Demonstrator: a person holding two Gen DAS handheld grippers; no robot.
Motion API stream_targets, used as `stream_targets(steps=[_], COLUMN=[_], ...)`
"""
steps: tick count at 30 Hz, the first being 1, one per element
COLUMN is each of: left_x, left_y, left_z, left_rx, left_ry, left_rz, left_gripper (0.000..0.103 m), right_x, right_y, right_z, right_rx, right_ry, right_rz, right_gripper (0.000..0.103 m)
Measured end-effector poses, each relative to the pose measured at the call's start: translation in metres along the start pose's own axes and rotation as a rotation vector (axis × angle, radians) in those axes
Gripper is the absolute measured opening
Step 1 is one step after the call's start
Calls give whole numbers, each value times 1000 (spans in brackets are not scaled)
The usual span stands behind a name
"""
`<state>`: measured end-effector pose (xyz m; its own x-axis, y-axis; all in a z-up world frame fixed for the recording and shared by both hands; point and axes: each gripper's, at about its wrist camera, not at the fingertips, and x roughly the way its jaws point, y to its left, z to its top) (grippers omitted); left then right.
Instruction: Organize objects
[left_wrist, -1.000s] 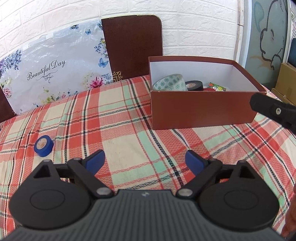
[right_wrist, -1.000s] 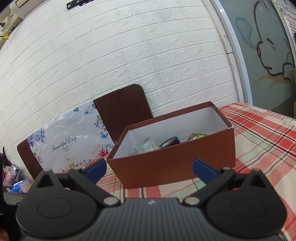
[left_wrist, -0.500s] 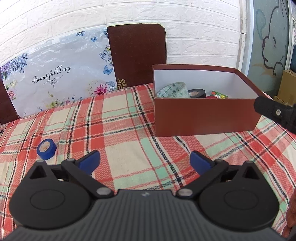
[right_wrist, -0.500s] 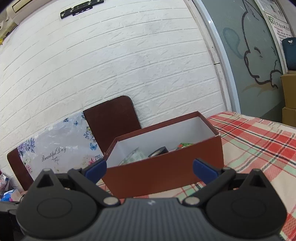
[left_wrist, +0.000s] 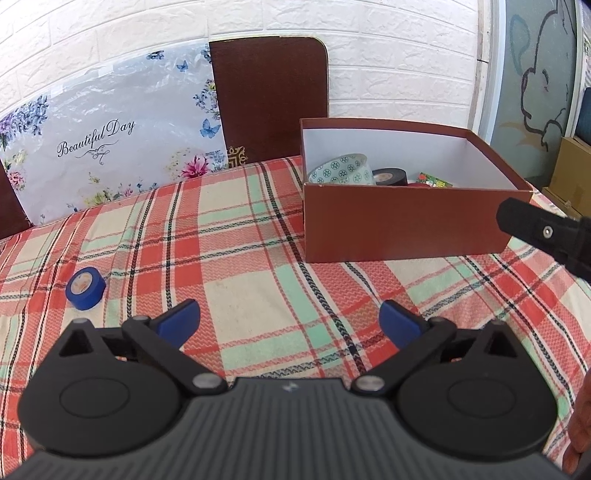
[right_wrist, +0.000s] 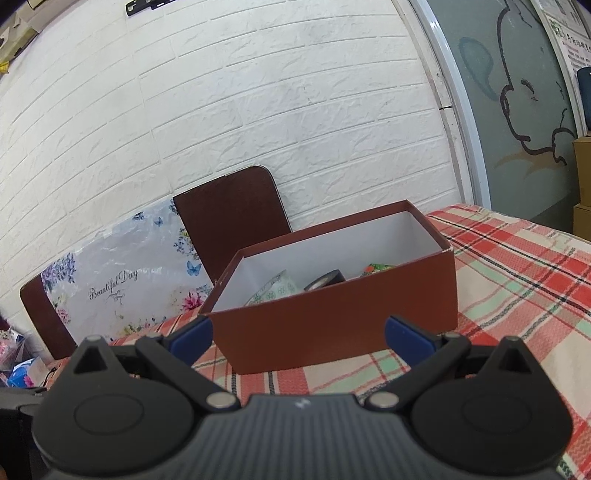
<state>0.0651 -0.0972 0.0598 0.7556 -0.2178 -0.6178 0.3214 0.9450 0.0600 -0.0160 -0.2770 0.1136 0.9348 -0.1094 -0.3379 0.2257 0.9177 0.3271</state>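
— Behind the tabletop (left_wrist: 258, 236), what stands along the wall?

— Against the white brick wall (right_wrist: 258, 92) lean a dark brown board with rounded corners (left_wrist: 269, 96) and a white plastic-wrapped panel printed with flowers, butterflies and the words "Beautiful Day" (left_wrist: 110, 140). At the far right, a grey pane carries a cartoon outline (left_wrist: 543, 81), with brown cardboard cartons (left_wrist: 574, 173) below it. A red, green and cream plaid cloth covers the surface.

— Does anything block the way to the task's things?

— Nothing lies on the cloth between the left claw (left_wrist: 290, 317) and the small roll of blue tape (left_wrist: 85, 288). A black finger of the right claw (right_wrist: 298, 334) juts into the left wrist view from the right edge, in front of the box's near right corner.

— Where is that blue roll relative to the left claw?

— It sits on the cloth to the left of and a little beyond the left blue fingertip, outside the gap and apart from it, well away from the box.

— And the claws themselves?

— The left one has just been spreading and now stands wide, with only bare cloth between its blue pads. The right one is spread wide too, holding nothing, pointed at the box's long near wall.

— What about the box?

— The open reddish-brown cardboard box with a white inside (left_wrist: 402, 225) rests on the cloth beyond and to the right of the left claw. Inside, toward its left end, a wide roll of pale tape with green flower medallions (left_wrist: 341, 170) leans tilted; just beside it lies a black tape roll (left_wrist: 389, 176), then a small green and red patterned packet (left_wrist: 434, 181). Whether they touch I cannot tell.
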Motion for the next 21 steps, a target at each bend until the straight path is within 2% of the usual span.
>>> stream_targets(steps=[4, 10, 18, 21], left_x=[2, 2, 5, 7], left_y=[1, -1, 1, 3], left_z=[0, 0, -1, -1], left_rx=[1, 17, 7, -1], left_ry=[6, 4, 11, 18], left_rz=[-4, -11, -20, -21], left_gripper=[103, 103, 103, 103], right_x=[-3, -2, 3, 3], right_y=[4, 8, 15, 15], right_z=[1, 2, -1, -2], right_rx=[-36, -69, -103, -99], right_ry=[-20, -23, 0, 4], right_rz=[-6, 8, 17, 16], right_gripper=[97, 96, 87, 87])
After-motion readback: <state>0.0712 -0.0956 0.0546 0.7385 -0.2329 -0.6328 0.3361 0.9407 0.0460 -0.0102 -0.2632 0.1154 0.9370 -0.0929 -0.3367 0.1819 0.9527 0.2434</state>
